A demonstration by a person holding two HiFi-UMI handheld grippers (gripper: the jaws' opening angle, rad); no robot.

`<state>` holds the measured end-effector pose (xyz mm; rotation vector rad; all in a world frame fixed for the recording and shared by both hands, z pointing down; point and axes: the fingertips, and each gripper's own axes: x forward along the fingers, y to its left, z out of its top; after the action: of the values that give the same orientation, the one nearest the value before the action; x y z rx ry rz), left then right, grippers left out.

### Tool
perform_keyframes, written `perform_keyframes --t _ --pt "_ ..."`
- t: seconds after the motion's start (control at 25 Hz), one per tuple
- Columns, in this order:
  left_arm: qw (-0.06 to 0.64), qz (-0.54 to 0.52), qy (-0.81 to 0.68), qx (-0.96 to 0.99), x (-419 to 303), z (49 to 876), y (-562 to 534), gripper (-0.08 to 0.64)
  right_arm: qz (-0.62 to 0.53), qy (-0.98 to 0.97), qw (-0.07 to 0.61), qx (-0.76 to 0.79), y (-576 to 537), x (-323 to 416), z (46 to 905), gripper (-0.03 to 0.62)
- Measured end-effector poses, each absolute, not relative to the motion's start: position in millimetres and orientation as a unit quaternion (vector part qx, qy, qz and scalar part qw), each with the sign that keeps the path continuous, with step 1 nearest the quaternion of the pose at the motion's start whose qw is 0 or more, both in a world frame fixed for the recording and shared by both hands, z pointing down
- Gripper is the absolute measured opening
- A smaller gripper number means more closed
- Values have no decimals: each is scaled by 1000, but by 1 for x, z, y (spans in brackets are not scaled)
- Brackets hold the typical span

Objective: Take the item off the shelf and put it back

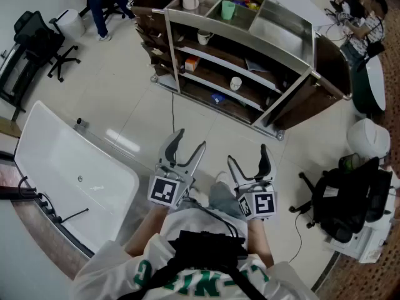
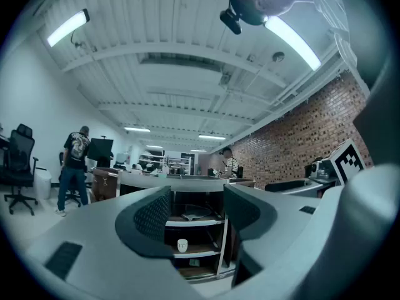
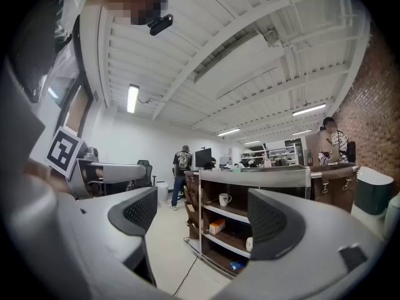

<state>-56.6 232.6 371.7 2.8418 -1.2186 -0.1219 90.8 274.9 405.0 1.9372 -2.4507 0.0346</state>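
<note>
A steel and dark-wood shelf unit (image 1: 281, 24) stands on the floor ahead of me. On it are a white mug (image 1: 204, 37), an orange box (image 1: 190, 62), a white cup (image 1: 235, 83) and a blue item (image 1: 217, 97); on top sit another white mug (image 1: 190, 0) and a green cup (image 1: 228, 9). My left gripper (image 1: 191, 138) and right gripper (image 1: 247, 154) hang side by side well short of the shelf, jaws apart, nothing between them. The left gripper (image 2: 197, 211) faces the white cup (image 2: 182, 245). The right gripper (image 3: 200, 224) looks at the mug (image 3: 225, 199), box (image 3: 217, 227) and cup (image 3: 249, 244).
A white table (image 1: 69, 167) lies to my left, with black office chairs (image 1: 44, 42) beyond it. At my right stand a black chair holding a bag (image 1: 344, 199) and a white bin (image 1: 369, 136). A person (image 1: 100, 5) stands at the far left; another sits at the far right (image 1: 365, 20).
</note>
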Motion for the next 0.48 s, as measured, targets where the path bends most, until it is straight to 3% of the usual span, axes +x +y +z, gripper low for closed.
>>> perform_keyframes --t 0.48 --pt "9 -1 -434 901 -23 377 109 252 1 -809 -36 587 125 139 394 460"
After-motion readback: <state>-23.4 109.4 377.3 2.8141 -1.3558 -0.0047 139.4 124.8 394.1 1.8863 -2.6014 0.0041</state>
